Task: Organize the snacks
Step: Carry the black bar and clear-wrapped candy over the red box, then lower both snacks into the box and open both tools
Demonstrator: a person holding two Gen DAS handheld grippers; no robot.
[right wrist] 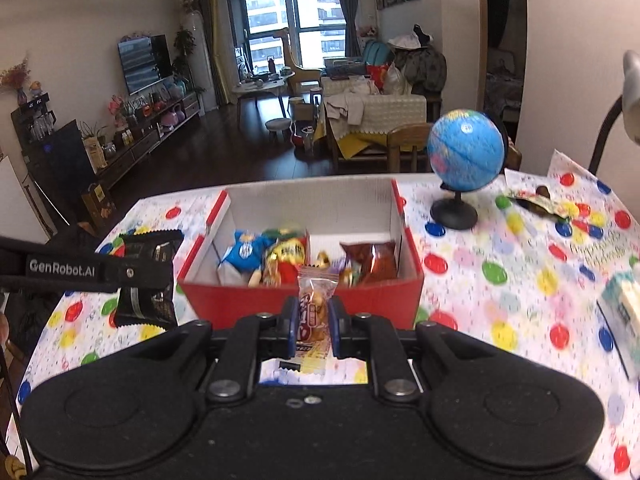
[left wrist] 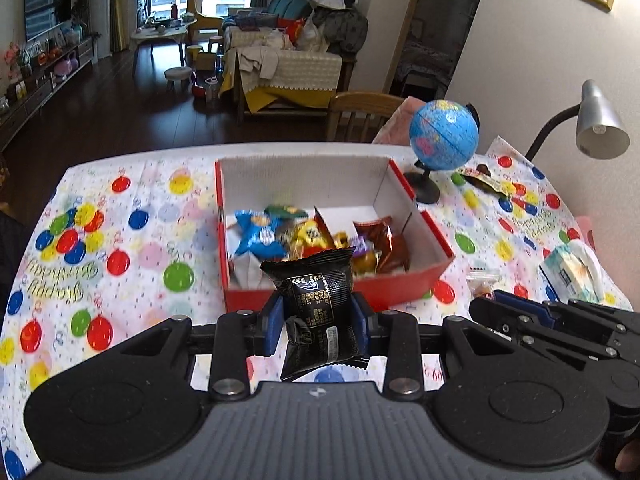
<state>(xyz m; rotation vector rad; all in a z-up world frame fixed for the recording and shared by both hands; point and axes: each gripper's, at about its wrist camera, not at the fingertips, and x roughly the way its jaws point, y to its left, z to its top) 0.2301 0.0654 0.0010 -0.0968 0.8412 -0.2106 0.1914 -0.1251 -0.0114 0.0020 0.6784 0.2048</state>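
A red cardboard box (left wrist: 425, 216) with white inner walls stands on the balloon-print tablecloth (left wrist: 132, 248) and holds several snack packets, among them a blue one (left wrist: 256, 234) and a brown one (left wrist: 384, 240). My left gripper (left wrist: 319, 305) is shut on a black snack packet (left wrist: 320, 280), held upright just in front of the box's near wall. My right gripper (right wrist: 314, 307) is shut on a small clear packet with red print (right wrist: 316, 296), also before the box (right wrist: 240, 304). In the right wrist view the left gripper (right wrist: 140, 276) and its black packet (right wrist: 150, 246) show at the left.
A blue globe (left wrist: 444, 134) on a black stand sits right of the box, with a green-and-brown wrapper (left wrist: 486, 182) beyond it. A grey desk lamp (left wrist: 600, 124) and a tissue pack (left wrist: 572, 270) are at the right. A wooden chair (left wrist: 360, 114) stands behind the table.
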